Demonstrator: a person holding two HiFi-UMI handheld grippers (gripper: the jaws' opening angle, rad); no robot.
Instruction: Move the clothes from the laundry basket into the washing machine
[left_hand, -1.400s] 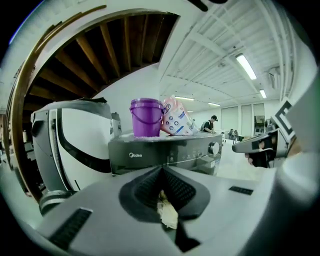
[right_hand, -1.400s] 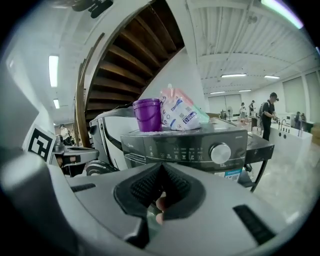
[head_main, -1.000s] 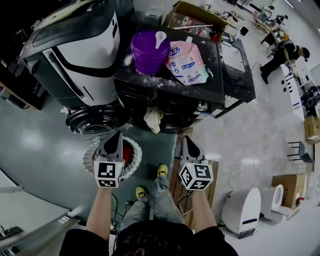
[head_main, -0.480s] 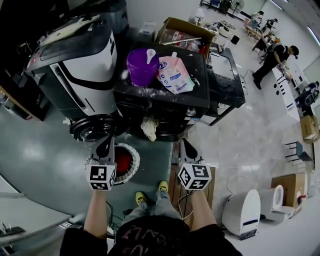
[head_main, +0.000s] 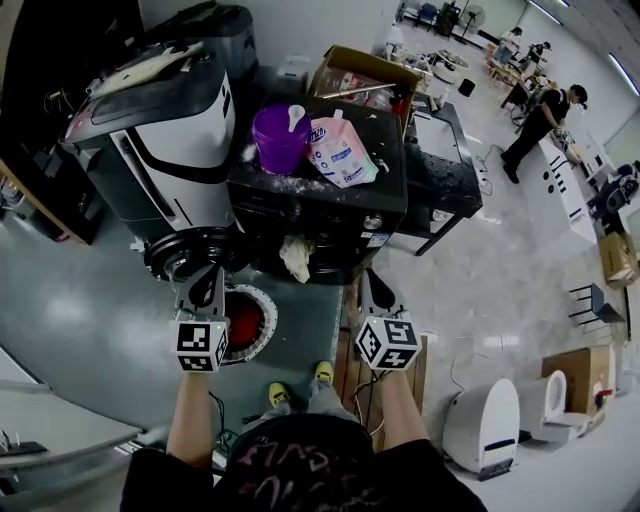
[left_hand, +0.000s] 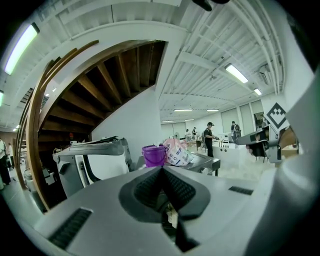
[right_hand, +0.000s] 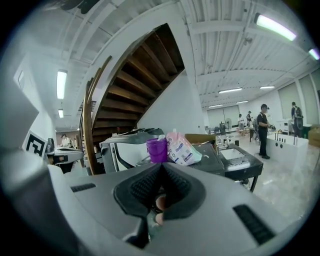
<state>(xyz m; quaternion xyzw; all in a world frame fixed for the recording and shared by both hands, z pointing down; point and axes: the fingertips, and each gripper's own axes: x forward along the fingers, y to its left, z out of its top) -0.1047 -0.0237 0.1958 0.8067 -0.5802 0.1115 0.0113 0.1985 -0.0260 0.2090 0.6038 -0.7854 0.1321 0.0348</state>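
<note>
**Both grippers held empty in front of the washing machine.**

The left gripper (head_main: 211, 274) and right gripper (head_main: 367, 276) each have their jaws pressed together with nothing between them. The black washing machine (head_main: 392, 192) stands ahead of both, with a pale cloth (head_main: 297, 258) hanging at its front. On its top sit a purple tub (head_main: 279, 138) and a pink detergent pouch (head_main: 340, 152); the pouch's blue logo is too small to read. Only the head view shows the round laundry basket (head_main: 269, 305) with red clothes (head_main: 243, 322): it lies on the floor below, just right of the left gripper and between the two. Only the gripper views show the wooden staircase (right_hand: 142, 82) behind the machine. Each gripper bears a black-and-white marker cube (head_main: 202, 345).
</note>
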